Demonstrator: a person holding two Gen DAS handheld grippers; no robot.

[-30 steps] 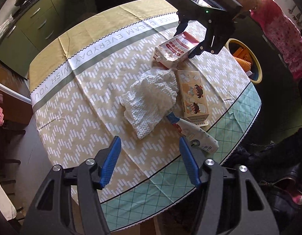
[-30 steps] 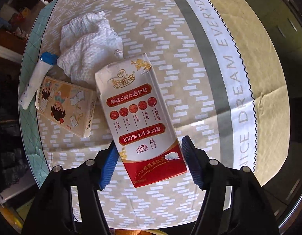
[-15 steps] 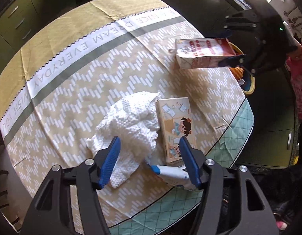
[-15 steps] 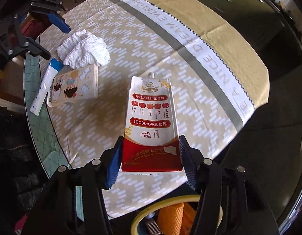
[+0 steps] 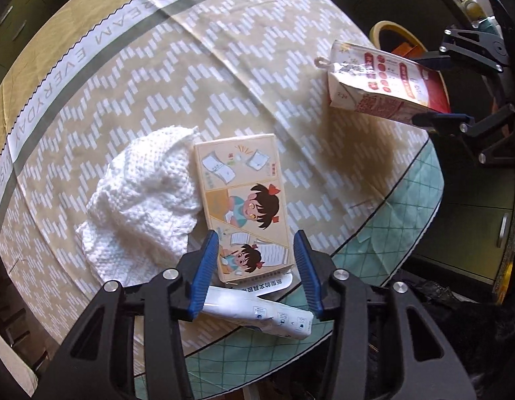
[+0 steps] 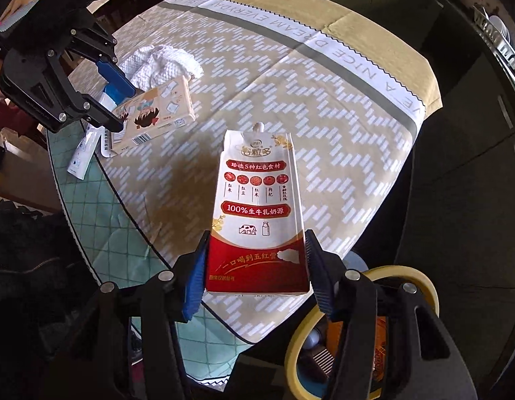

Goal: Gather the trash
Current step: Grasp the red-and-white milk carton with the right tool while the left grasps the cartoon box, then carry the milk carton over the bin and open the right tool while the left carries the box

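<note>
The right gripper [image 6: 255,278], fingers clamped on the milk carton [image 6: 257,213], has carried it off the tabletop [image 6: 324,106] toward the yellow-rimmed bin [image 6: 404,271], while the left gripper [image 5: 255,266], fingers closing, straddles the cartoon box [image 5: 244,206].

Bare tablecloth [image 5: 197,76] open across the far side, crumpled towel [image 5: 144,200] crowding cartoon box [image 5: 240,200], tube [image 5: 257,310] beneath.

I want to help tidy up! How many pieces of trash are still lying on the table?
3: the white paper towel, the cartoon box beside it, and the white tube at the table's edge. The milk carton is already lifted in the right gripper.
</note>
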